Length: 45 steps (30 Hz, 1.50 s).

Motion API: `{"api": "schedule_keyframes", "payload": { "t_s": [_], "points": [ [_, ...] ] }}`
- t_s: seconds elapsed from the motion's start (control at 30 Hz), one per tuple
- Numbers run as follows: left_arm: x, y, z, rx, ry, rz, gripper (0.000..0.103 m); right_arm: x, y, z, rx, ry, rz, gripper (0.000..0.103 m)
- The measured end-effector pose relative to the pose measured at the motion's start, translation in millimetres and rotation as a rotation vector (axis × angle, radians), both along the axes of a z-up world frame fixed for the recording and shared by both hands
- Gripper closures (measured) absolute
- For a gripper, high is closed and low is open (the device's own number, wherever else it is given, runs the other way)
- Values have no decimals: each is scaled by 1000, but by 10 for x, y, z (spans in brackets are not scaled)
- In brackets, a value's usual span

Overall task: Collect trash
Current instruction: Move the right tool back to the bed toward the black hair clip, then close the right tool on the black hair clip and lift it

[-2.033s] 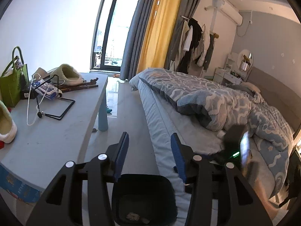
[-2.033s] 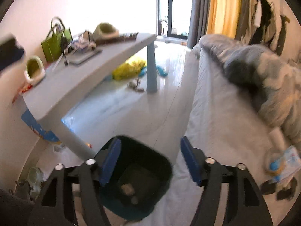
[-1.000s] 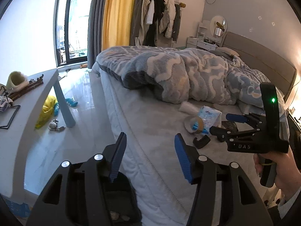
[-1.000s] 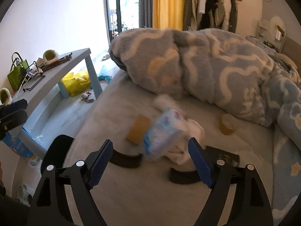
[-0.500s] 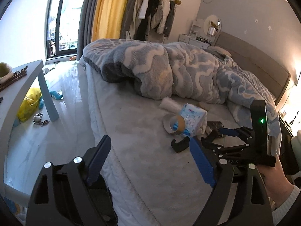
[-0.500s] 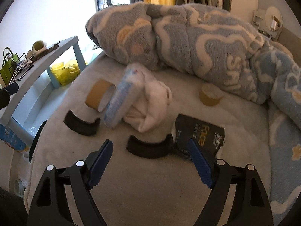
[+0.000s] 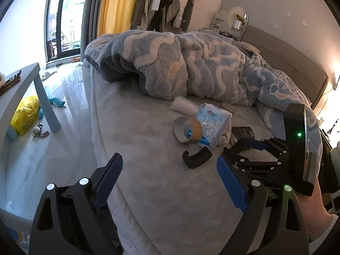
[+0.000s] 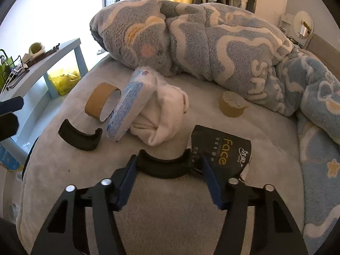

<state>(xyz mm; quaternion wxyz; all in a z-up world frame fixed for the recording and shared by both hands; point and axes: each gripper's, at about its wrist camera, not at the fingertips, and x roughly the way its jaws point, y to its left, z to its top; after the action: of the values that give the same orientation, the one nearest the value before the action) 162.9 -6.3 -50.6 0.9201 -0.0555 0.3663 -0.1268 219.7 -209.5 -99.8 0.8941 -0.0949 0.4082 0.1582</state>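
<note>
Black curved piece: the nearer black curved piece (image 8: 163,166) lies on the bed (image 8: 170,223), its arc opening away from the camera, and sits between the two blue pads of the right claw (image 8: 166,182).
Right claw: its jaws are closing around that piece; the pads look to be at its two ends, though I cannot tell whether they press yet. Coming in over the arc's ends seems chosen because the piece is low and flat, so only its ends give the pads something to bite.
Left claw: the left claw (image 7: 170,182) hangs over the bed edge with jaws opening wide and nothing between them, probably readying for another item.
Second curved piece: a matching black piece (image 8: 79,137) lies to the left, apart from the first.
Other trash: a cardboard tape core (image 8: 102,101), a tissue pack (image 8: 131,104) leaning on a white cloth (image 8: 163,116), a tape roll (image 8: 232,104) by the blanket (image 8: 212,42), and a black "Face" packet (image 8: 223,148).
In the way: the packet's corner touches or lies just beside the right pad, so it could be pinched along with the piece; the cloth sits just behind the arc.
Surroundings: a worktop (image 7: 19,87) stands across the floor, well apart.
</note>
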Motion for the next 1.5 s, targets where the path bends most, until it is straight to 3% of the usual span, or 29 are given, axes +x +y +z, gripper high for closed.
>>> {"api": "schedule_keyframes", "payload": {
  "t_s": [0.1,0.5,0.7,0.97,1.17,1.23,1.4,1.47,1.5],
  "points": [
    [50,-68,-46,2,8,-5,11,2,5,16,9,0,19,51],
    [264,-360,-264,7,47,-21,11,56,-246,267,154,-24,24,52],
    [295,-488,-352,54,56,-29,11,92,-443,315,263,-12,-2,52],
    [341,-593,-438,100,59,-23,17,64,-603,472,322,-37,-15,52],
    [395,-613,-515,110,72,-4,27,58,-659,557,359,-49,-16,52],
    [409,-620,-530,110,78,-4,37,60,-663,559,344,-45,-17,52],
    [419,-595,-531,96,83,-6,52,102,-606,391,337,53,33,52],
    [413,-581,-521,84,80,-5,54,92,-524,310,302,68,51,48],
    [409,-574,-513,79,77,-6,56,82,-483,290,287,65,57,41]
  ]
}}
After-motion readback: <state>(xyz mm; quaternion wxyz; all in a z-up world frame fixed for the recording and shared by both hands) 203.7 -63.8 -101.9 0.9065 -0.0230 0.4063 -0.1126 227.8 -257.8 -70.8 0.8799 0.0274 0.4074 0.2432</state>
